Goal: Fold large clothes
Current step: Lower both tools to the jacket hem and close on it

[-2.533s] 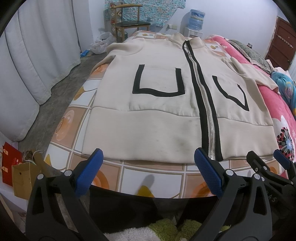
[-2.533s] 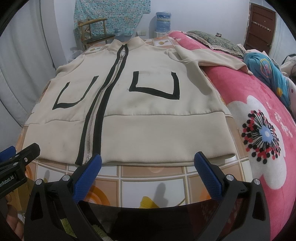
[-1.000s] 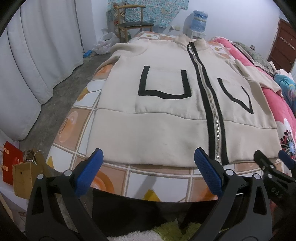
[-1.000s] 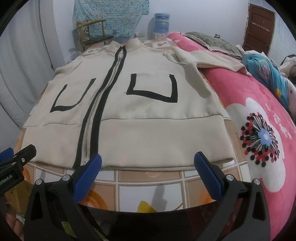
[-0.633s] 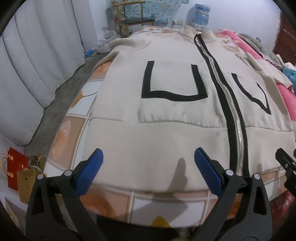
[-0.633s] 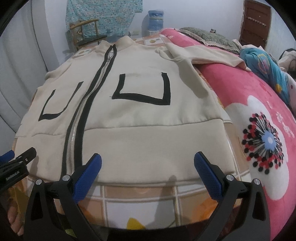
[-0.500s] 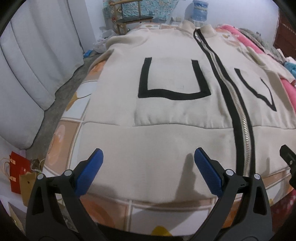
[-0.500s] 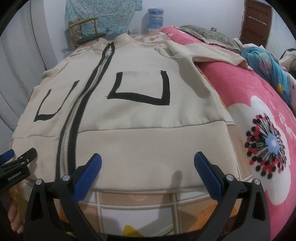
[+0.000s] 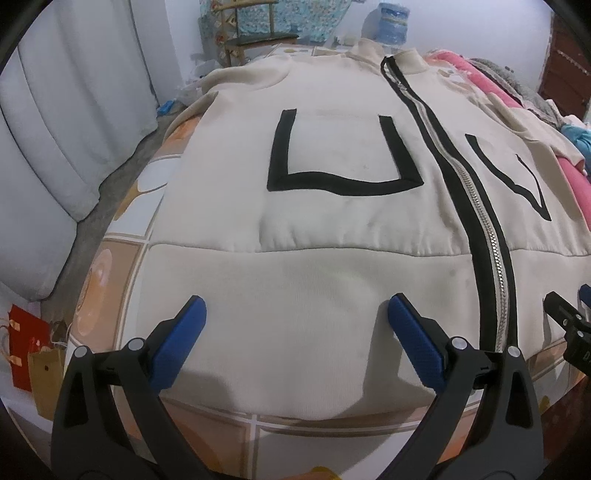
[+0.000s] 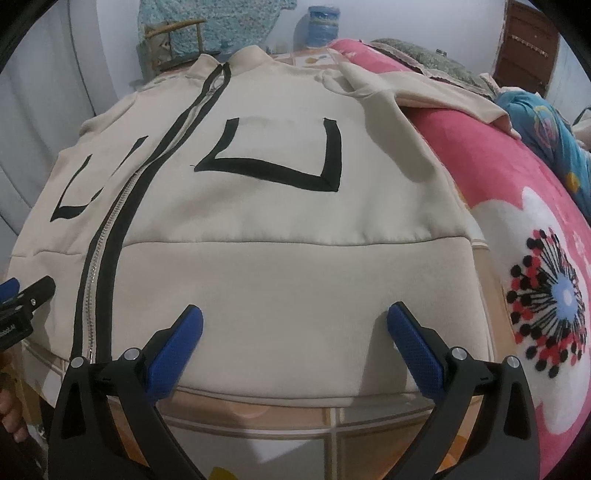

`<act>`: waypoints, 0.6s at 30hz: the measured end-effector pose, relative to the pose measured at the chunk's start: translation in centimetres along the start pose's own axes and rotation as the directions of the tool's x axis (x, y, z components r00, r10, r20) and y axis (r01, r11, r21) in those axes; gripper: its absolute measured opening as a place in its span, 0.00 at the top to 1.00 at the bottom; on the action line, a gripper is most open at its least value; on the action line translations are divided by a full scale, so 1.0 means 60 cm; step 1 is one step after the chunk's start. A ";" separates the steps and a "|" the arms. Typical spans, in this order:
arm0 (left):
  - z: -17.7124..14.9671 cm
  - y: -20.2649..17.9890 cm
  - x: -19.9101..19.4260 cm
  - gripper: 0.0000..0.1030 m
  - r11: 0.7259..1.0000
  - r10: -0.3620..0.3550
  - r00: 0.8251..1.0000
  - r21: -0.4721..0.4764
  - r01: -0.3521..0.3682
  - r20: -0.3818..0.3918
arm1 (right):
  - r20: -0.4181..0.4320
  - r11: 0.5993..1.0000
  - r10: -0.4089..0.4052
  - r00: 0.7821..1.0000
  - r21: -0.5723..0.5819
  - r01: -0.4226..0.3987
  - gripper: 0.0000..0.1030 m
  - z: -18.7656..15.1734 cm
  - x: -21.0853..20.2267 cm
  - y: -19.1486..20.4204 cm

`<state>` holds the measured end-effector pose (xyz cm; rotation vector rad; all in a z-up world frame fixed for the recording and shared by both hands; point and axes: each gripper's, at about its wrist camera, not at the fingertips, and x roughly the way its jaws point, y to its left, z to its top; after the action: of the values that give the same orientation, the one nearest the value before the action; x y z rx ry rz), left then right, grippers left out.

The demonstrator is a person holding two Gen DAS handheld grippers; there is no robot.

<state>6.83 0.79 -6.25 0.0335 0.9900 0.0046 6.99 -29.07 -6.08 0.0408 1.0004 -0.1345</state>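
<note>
Cream zip-front jacket with black U-shaped pocket outlines (image 9: 332,229) (image 10: 280,229) lies flat, front up, on the bed with the orange-and-white tiled-pattern sheet (image 9: 118,258) (image 10: 332,417), collar at 12 o'clock, hem toward the cameras. Black-edged metal zipper (image 9: 491,236) (image 10: 107,236) closed along the visible length.

Writing: partial white lettering on the black body of the other gripper at 9 o'clock in the right wrist view, too cropped to read with certainty. Nothing legible on the jacket.

Left gripper (image 9: 295,317): jaws spread wide, blue pads over the hem band, left of the zipper; contact with fabric cannot be judged. Nothing held.

Right gripper (image 10: 295,325): jaws spread wide, pads over the hem band right of the zipper. Nothing held.

One cream sleeve (image 10: 436,92) extends toward 2 o'clock onto the pink floral blanket (image 10: 517,258).

Surroundings: white curtain (image 9: 74,129) at 9 o'clock, wooden chair (image 9: 255,37) and blue water bottle (image 10: 323,26) at 12 o'clock, brown door (image 10: 532,44) at 1 o'clock, red and tan paper bags (image 9: 33,354) at 8 o'clock.
</note>
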 end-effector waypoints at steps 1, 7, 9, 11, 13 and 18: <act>-0.002 -0.001 -0.001 0.07 1.000 0.001 1.000 0.004 -0.001 0.008 | 0.002 1.000 0.002 1.000 -0.003 -0.002 0.05 0.000 0.000 0.000; -0.003 0.016 -0.018 0.07 0.998 -0.053 0.998 0.027 0.052 0.029 | 0.026 0.996 0.087 0.996 -0.011 -0.087 0.05 0.001 -0.026 -0.030; -0.007 0.037 -0.036 0.07 0.998 -0.064 0.995 0.015 0.063 0.081 | 0.075 0.997 0.073 0.994 -0.008 -0.073 0.05 0.000 -0.052 -0.054; -0.009 0.059 -0.047 0.07 0.999 -0.045 0.992 0.000 0.046 0.115 | 0.105 0.999 0.038 0.994 0.001 -0.038 0.05 0.001 -0.068 -0.080; -0.009 0.085 -0.045 0.08 1.000 0.004 0.992 -0.029 0.000 0.126 | 0.117 1.000 0.014 0.993 0.014 -0.015 0.06 0.002 -0.072 -0.103; -0.007 0.131 -0.012 0.29 0.994 0.036 0.997 -0.104 -0.029 0.066 | 0.065 1.000 -0.019 0.998 0.023 0.018 0.26 0.006 -0.039 -0.127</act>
<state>6.20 8.67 -5.65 -0.0449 0.9201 0.0836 5.06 -36.43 -3.69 0.0475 0.9344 -0.1629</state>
